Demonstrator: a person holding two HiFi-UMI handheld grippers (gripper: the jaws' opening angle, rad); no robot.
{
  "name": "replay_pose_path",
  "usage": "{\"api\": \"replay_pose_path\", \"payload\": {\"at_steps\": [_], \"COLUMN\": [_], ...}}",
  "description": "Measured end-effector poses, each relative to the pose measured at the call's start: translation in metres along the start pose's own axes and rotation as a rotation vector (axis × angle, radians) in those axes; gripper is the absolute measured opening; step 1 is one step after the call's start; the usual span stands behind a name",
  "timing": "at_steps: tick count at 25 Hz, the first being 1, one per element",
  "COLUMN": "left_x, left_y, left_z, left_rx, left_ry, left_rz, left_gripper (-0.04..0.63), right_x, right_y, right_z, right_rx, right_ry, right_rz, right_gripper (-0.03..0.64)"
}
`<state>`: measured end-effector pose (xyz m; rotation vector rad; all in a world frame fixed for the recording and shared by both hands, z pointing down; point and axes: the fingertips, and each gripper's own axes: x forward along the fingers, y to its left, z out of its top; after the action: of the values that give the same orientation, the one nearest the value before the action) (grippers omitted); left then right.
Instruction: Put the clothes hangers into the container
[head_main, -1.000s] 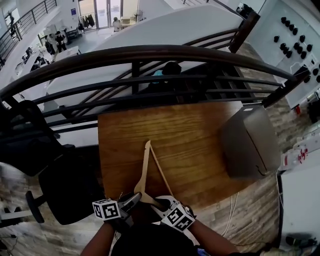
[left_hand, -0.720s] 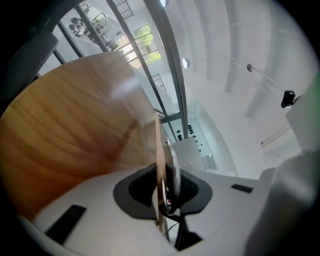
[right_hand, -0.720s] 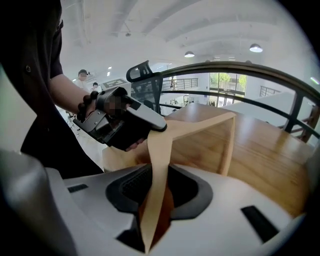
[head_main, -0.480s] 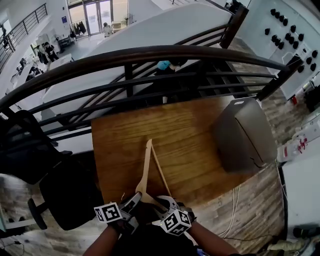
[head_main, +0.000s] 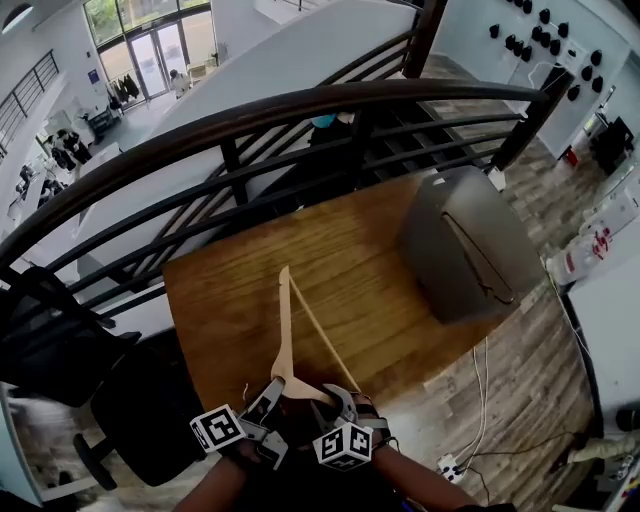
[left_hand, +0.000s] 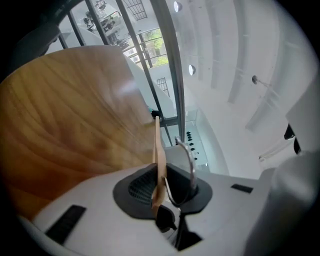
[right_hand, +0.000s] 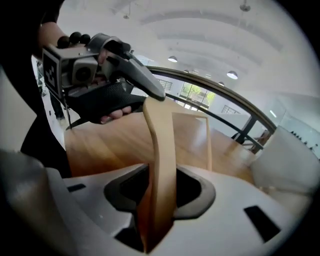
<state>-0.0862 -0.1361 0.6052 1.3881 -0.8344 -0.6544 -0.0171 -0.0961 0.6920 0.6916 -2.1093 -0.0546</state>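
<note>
Setting: wooden table (head_main: 230, 300) on an upper floor, filling the middle of the head view, with a dark curved railing (head_main: 300, 110) arcing across the top.
Chair: black office chair (head_main: 140, 400) at lower left, just beside the table edge.
Left gripper: left gripper (head_main: 268, 398) at bottom centre, jaws pressed together, pinching the hanger close to its metal hook (left_hand: 188, 160).
Hanger: pale wooden clothes hanger (head_main: 284, 330), bottom centre, its long end reaching up the frame over the table. Whether it touches the wood cannot be told.
Right gripper: right gripper (head_main: 342, 400) just right of the left one, jaws opening. One hanger arm stands between them, with gaps showing at its sides.
Container: grey container (head_main: 460, 250) at upper right on the table, well apart from the hanger.
Risk: with one narrow pinch doing the holding, the long hanger could likely pivot or slip. Its wide frame may also catch the container's rim on the way in.
</note>
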Motion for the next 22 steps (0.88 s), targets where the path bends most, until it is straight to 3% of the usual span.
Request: {"api": "replay_pose_path", "payload": {"at_steps": [3, 7, 8, 12, 15, 18, 22], "left_x": [0.013, 0.019, 0.024, 0.054, 0.07, 0.074, 0.073], "left_y": [-0.01, -0.007, -0.012, -0.045, -0.08, -0.106, -0.123], "left_z": [-0.005, -0.011, -0.016, -0.041, -0.052, -0.059, -0.064], "left_rx": [0.094, 0.295, 0.32, 0.351, 0.427, 0.535, 0.628], "left_ry": [0.035, 0.114, 0.13, 0.184, 0.209, 0.223, 0.236], "left_rz": [0.035, 0.18, 0.176, 0.021, -0.11, -0.168, -0.202], "left_gripper": [0.061, 0.063, 0.063, 0.084, 0.171, 0.223, 0.236], "right_x": [-0.01, -0.032, -0.039, -0.062, -0.076, -0.092, -0.12], "right_y": [-0.029, -0.055, -0.062, -0.086, -0.109, -0.138, -0.184], "right_z": [-0.001, -0.006, -0.008, -0.018, -0.024, -0.022, -0.009], "right_rx": [-0.017, 0.019, 0.029, 0.06, 0.079, 0.069, 0.042], "right_ry": [-0.019, -0.034, -0.034, -0.02, -0.017, -0.029, -0.059], "right_rz": [-0.124, -0.161, -0.168, -0.201, -0.227, -0.263, -0.317], "right_gripper": [0.033, 0.012, 0.012, 0.009, 0.002, -0.003, -0.005]}}
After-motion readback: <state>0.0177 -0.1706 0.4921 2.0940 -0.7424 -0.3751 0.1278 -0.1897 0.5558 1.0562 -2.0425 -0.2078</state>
